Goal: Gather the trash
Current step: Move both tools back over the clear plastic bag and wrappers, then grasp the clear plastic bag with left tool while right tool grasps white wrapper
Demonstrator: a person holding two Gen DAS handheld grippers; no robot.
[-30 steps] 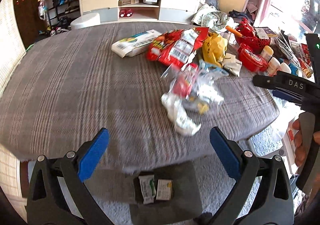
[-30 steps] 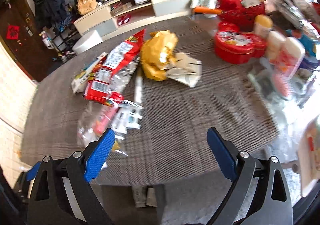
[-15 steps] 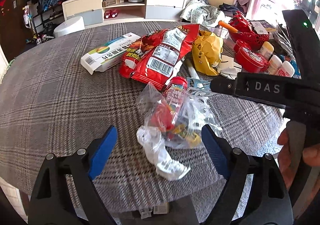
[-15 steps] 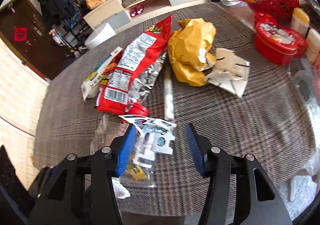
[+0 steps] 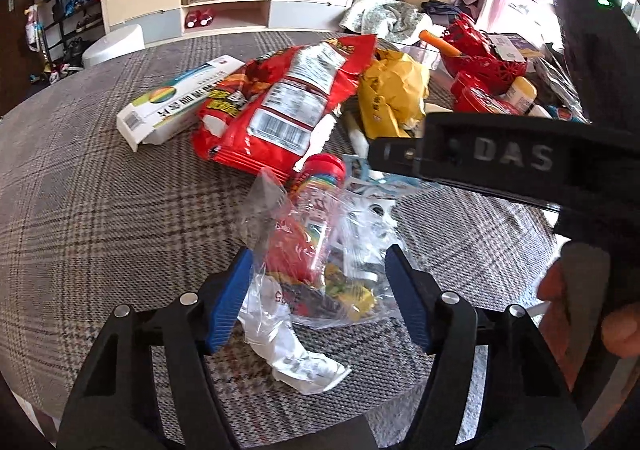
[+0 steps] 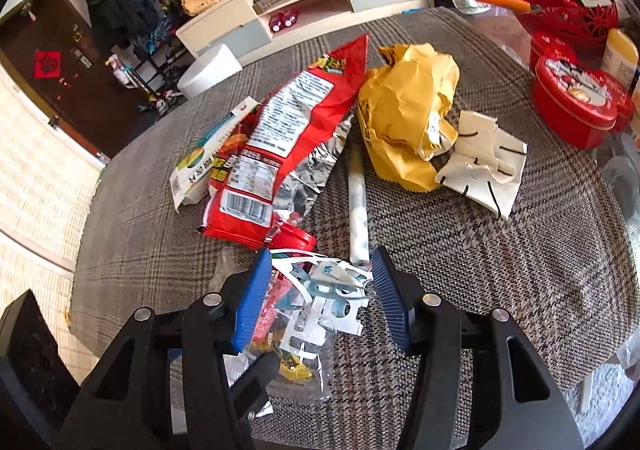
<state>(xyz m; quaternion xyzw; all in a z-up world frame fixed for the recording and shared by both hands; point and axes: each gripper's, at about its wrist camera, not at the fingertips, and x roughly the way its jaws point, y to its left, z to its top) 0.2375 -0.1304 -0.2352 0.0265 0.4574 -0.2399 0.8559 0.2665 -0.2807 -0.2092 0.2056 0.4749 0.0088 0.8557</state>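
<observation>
Over a checked surface (image 5: 100, 210) strewn with wrappers, the left gripper (image 5: 320, 290), its jaws just narrowing, straddled a clear plastic bag (image 5: 316, 250) of scraps without visibly pinching it, while the right gripper (image 6: 318, 290) stood half-spread around torn white packaging (image 6: 332, 298) beside it.

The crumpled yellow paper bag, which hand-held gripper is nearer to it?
Right. The right hand-held gripper sits just short of the yellow bag; the left hand-held gripper is farther back, around the clear plastic bag.
</observation>
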